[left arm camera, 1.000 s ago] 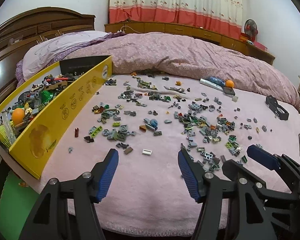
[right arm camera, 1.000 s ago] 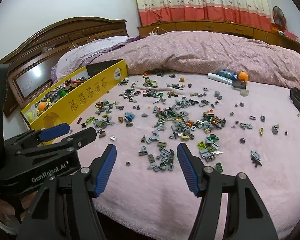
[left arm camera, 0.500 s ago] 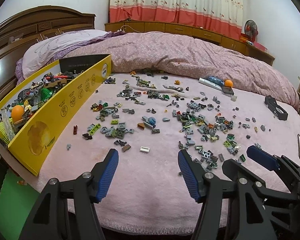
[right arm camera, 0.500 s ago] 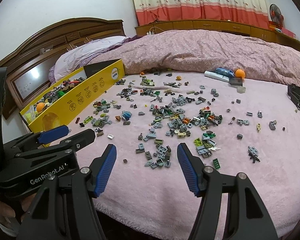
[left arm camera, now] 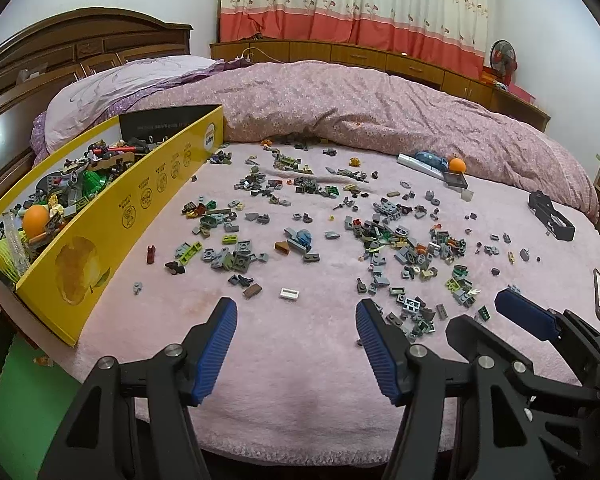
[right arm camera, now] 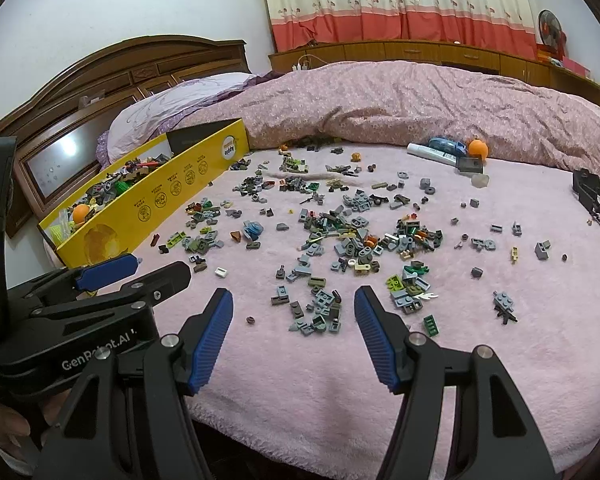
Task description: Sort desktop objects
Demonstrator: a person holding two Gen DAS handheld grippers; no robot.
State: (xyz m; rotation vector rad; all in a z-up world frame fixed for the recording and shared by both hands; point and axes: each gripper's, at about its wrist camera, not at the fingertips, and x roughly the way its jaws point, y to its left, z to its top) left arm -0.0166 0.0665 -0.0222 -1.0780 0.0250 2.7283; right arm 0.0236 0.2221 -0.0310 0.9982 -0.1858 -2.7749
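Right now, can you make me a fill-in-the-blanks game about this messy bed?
1. The long box beside the scattered bricks is coloured ____.
2. The ball lying inside that box is coloured ____.
3. Both the left hand-held gripper and the right hand-held gripper hold ____.
4. The blanket under the bricks is coloured ____.

Missing words: yellow; orange; nothing; pink

Nothing has changed: bricks [left arm camera: 412,248] and both tongs unmoved.
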